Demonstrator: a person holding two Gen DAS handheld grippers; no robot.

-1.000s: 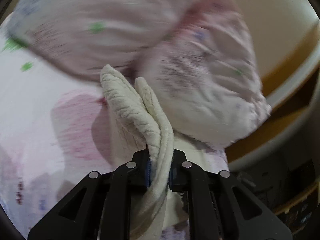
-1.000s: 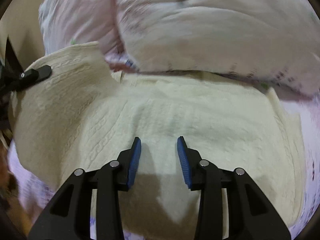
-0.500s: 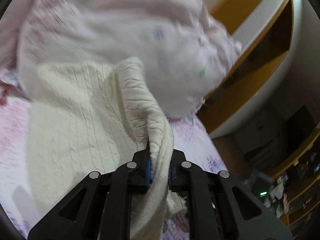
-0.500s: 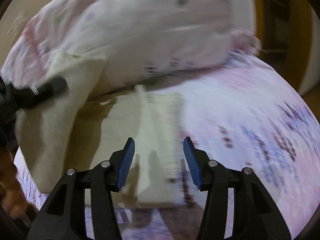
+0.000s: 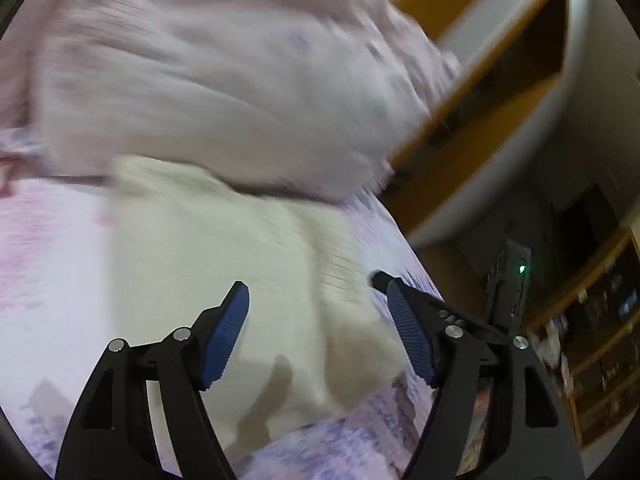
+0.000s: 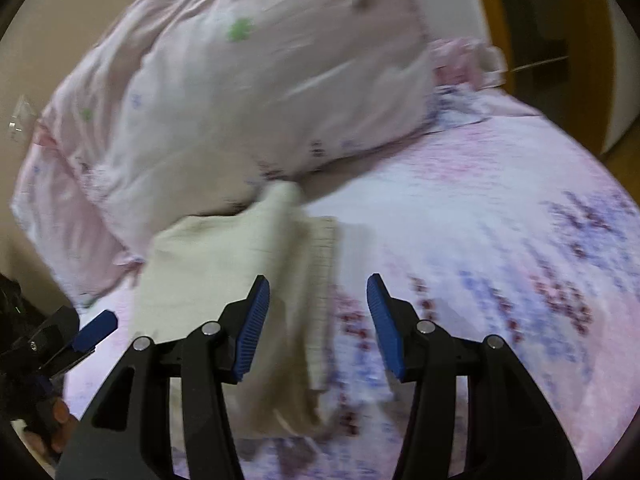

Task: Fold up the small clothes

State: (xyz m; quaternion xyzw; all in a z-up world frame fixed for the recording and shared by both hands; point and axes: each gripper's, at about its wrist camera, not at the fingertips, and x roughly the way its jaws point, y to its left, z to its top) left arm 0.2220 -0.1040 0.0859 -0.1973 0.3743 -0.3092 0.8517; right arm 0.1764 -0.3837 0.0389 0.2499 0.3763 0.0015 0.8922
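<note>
A cream knitted garment (image 5: 240,264) lies folded on the pink and purple patterned bedsheet (image 5: 48,264), just in front of a pink pillow. My left gripper (image 5: 318,308) is open and empty, hovering over the garment's near right part. In the right wrist view the garment (image 6: 224,276) lies left of centre. My right gripper (image 6: 318,300) is open and empty above its right edge. The left gripper also shows at the left edge of that view (image 6: 68,340).
A large pale pink pillow (image 6: 248,92) lies behind the garment and touches its far edge. A wooden and white bed frame (image 5: 500,120) runs along the right. Shelves (image 5: 600,340) stand beyond the bed. The bedsheet (image 6: 500,240) stretches to the right.
My left gripper has opened and let go of the cream garment, which now lies flat and folded on the bed. My right gripper has pulled back and widened.
</note>
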